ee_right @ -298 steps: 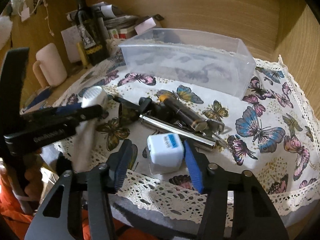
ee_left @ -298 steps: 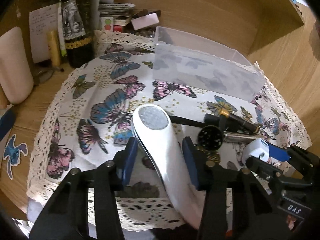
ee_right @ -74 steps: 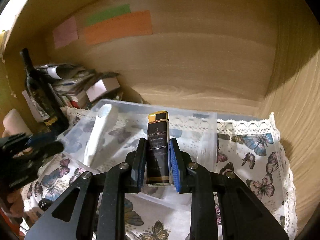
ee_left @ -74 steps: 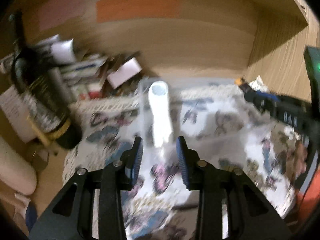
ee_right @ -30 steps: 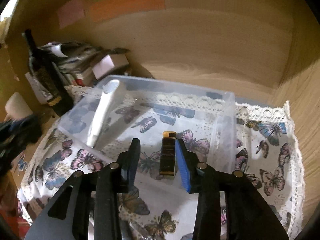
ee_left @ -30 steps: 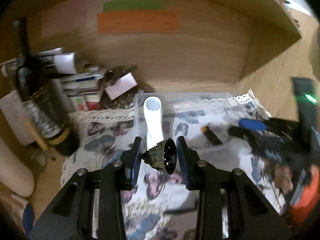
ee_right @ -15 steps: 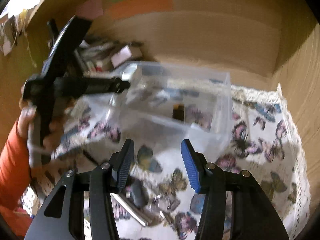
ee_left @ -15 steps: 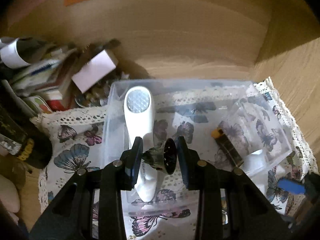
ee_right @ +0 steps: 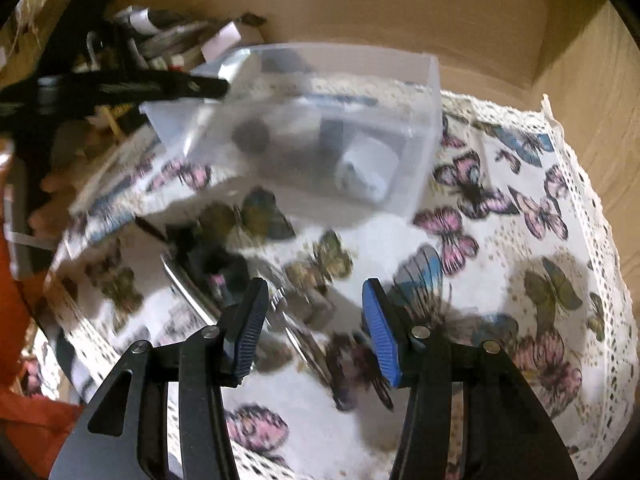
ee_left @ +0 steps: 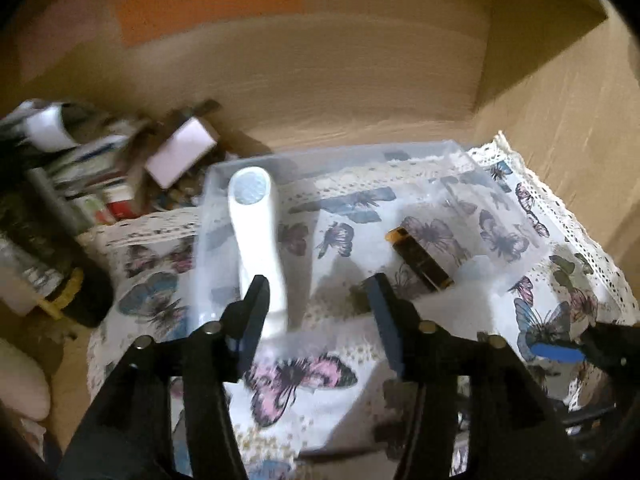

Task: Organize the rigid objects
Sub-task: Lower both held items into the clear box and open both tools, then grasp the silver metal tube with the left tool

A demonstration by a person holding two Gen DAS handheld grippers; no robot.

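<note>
1. Left tongs point(ee_left: 318, 312) gape, released, over the clear bin point(ee_left: 440, 150).
2. Right tongs point(ee_right: 312, 320) spread, gripping nothing, above blurred metal items point(ee_right: 224, 276).
3. In the bin: white handle point(ee_left: 260, 240), dark lighter point(ee_left: 422, 256).
4. Butterfly cloth point(ee_right: 500, 208) covers the counter.
</note>
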